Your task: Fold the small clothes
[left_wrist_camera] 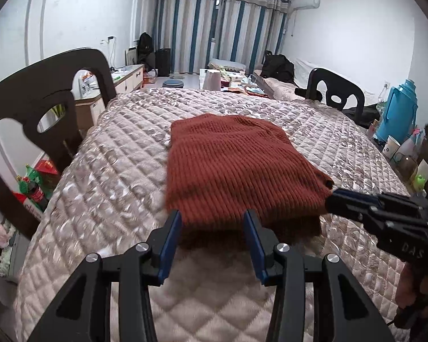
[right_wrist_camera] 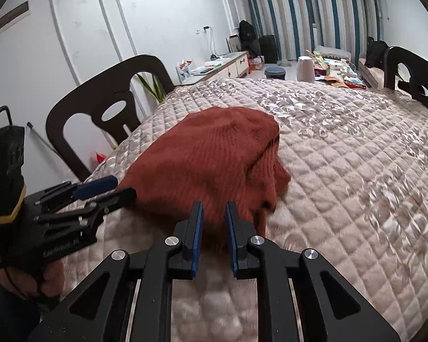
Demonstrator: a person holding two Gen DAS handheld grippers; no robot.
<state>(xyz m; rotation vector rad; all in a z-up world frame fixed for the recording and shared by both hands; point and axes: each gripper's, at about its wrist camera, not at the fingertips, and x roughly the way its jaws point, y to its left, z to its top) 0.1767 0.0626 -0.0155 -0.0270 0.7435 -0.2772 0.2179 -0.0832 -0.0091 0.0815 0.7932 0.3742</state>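
Sweater [left_wrist_camera: 236, 165] lies folded just ahead of both parted tools, left [left_wrist_camera: 214, 222] wider than right [right_wrist_camera: 214, 213].

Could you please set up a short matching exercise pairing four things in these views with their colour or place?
Things:
1. sweater
2. thermos jug
3. curtains
4. soda bottle

Descriptions:
A. blue and beige stripes, at the far wall
B. rust-red knit, folded on the quilted cover
C. green cap and red label, low at the left, past the bed's edge
D. turquoise, upright to the right of the bed

Pairs: 1-B, 2-D, 3-A, 4-C
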